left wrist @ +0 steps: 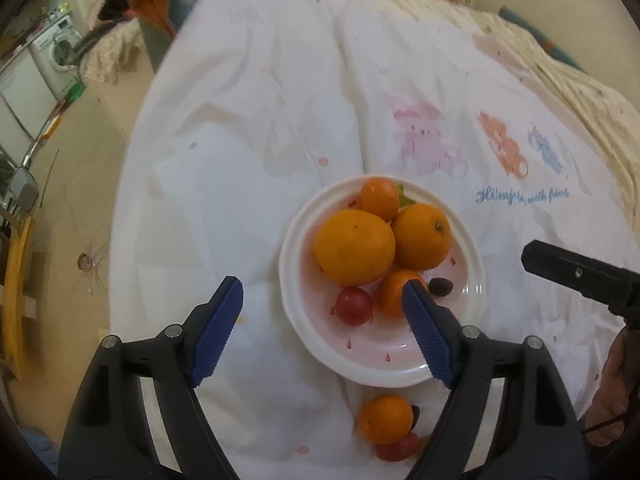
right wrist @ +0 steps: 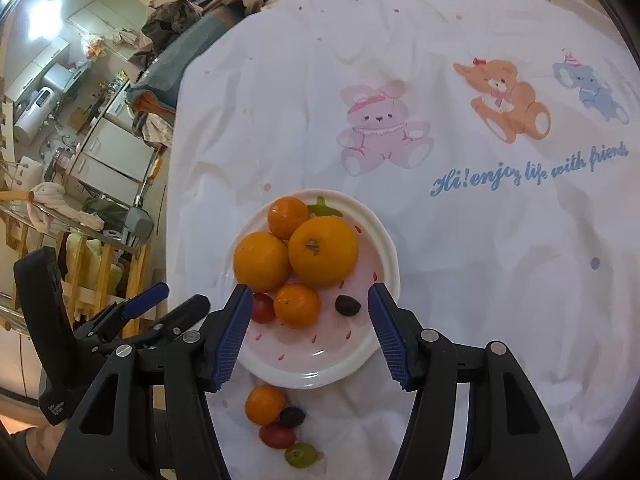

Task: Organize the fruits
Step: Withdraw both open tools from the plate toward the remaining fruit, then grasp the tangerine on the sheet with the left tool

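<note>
we held the left gripper above the near rim of the strawberry-print plate, jaws spread wide and gripping nothing. the right gripper hovered beside it, equally wide and unladen. on the plate lay two large oranges, two small mandarins, a red grape and a dark grape. a loose mandarin and three grapes sat on the white bear-print cloth just before the plate.
</note>
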`<move>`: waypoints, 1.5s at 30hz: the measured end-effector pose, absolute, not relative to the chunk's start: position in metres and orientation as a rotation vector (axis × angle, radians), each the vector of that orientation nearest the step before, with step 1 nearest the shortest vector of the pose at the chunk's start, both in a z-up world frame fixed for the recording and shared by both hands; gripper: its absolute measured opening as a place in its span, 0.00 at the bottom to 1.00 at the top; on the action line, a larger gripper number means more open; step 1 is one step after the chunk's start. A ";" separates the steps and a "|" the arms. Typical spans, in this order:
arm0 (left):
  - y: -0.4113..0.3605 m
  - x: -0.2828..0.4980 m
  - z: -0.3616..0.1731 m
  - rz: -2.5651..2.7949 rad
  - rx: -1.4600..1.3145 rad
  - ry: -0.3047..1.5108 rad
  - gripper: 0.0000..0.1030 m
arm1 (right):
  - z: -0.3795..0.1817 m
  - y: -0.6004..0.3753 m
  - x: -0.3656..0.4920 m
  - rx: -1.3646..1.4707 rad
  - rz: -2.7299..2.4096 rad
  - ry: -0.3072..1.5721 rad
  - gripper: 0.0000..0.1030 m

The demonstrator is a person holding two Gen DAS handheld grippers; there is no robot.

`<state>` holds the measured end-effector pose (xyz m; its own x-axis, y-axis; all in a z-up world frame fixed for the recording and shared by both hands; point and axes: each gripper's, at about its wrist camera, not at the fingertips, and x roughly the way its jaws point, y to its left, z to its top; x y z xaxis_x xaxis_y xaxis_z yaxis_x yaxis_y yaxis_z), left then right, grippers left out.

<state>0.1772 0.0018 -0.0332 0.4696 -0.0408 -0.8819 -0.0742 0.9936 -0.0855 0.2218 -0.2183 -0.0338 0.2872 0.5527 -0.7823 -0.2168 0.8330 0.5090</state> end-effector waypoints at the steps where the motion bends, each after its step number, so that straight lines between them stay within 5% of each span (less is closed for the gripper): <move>1: 0.002 0.175 -0.030 0.020 -0.114 1.072 0.77 | -0.030 -0.219 0.218 0.319 0.520 1.161 0.61; 18: 0.006 0.107 -0.005 0.008 -0.126 1.023 0.77 | -0.004 -0.228 0.149 0.215 0.488 1.076 0.61; 22: 0.009 0.101 -0.007 0.004 -0.163 1.031 0.77 | 0.002 -0.239 0.129 0.232 0.430 1.055 0.75; 27: 0.010 0.099 -0.010 0.032 -0.135 1.029 0.77 | -0.007 -0.265 0.111 0.361 0.390 1.091 0.75; 40: -0.010 0.107 -0.067 -0.032 -0.243 1.273 0.76 | -0.036 -0.285 0.108 0.430 0.318 1.190 0.75; 45: -0.032 0.112 -0.089 -0.101 -0.257 1.356 0.64 | -0.039 -0.282 0.111 0.405 0.318 1.200 0.75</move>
